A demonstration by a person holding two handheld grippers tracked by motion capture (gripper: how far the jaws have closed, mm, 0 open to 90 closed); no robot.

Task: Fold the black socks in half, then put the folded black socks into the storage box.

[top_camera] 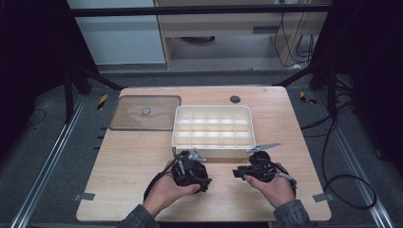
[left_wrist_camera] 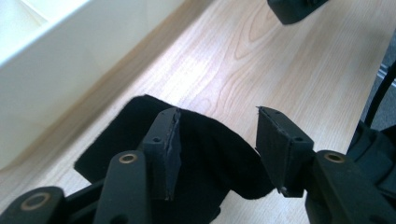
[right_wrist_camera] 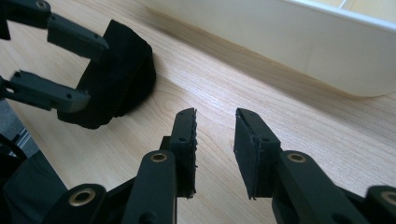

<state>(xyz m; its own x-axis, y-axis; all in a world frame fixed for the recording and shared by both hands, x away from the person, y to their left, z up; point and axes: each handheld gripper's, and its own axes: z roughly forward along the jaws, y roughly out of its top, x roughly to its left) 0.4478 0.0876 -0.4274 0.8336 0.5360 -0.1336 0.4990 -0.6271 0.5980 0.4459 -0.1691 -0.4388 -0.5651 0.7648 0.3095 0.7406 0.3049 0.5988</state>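
High view: one cream divided tray (top_camera: 213,127) mid-worktop (top_camera: 123,161), one clear lid (top_camera: 145,113) at far-left edge; two claws just before tray's near wall, bare wood around.

Left gripper view: left claw (left_wrist_camera: 217,135) released, one black cloth (left_wrist_camera: 205,158) lying under jaws.

Right gripper view: right claw (right_wrist_camera: 215,135) released, empty; cloth beside tray wall.

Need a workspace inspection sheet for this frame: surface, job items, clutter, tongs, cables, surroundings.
Surface: wooden table, bare in front.
Job's things: black cloth on the table between the left tongs' jaws; white divided tray, compartments look empty.
Clutter: clear lid lying left of the tray.
Grippers: left tongs open, pads off the cloth; right tongs open, nothing between them.
Cables: black cable looped on the floor, right.
Surroundings: dark frame, grey floor.
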